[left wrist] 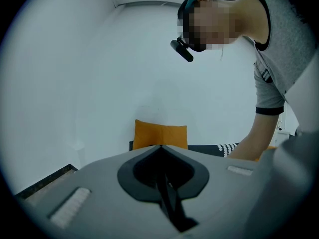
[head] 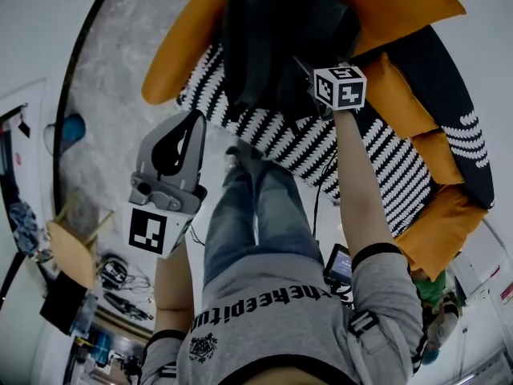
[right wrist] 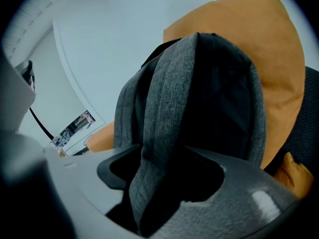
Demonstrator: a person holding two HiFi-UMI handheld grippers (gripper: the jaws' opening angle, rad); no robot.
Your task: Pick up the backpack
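Observation:
A dark grey backpack (head: 264, 46) stands upright on the sofa (head: 385, 159), leaning against an orange cushion (right wrist: 269, 59). My right gripper (right wrist: 160, 148) is up against the backpack (right wrist: 199, 93); its jaws stand wide open with a grey fabric fold of the pack between them. In the head view only its marker cube (head: 341, 87) is plain, and the jaws are lost against the dark pack. My left gripper (head: 195, 117) hangs in the air left of the sofa, well away from the backpack. The left gripper (left wrist: 160, 146) is shut with nothing in it.
The sofa has a black-and-white patterned cover and several orange cushions (head: 184, 50). The person's legs in jeans (head: 256, 215) stand before it. A cardboard box (head: 72, 251) and cables lie on the floor at lower left. A white wall (left wrist: 99, 73) is behind.

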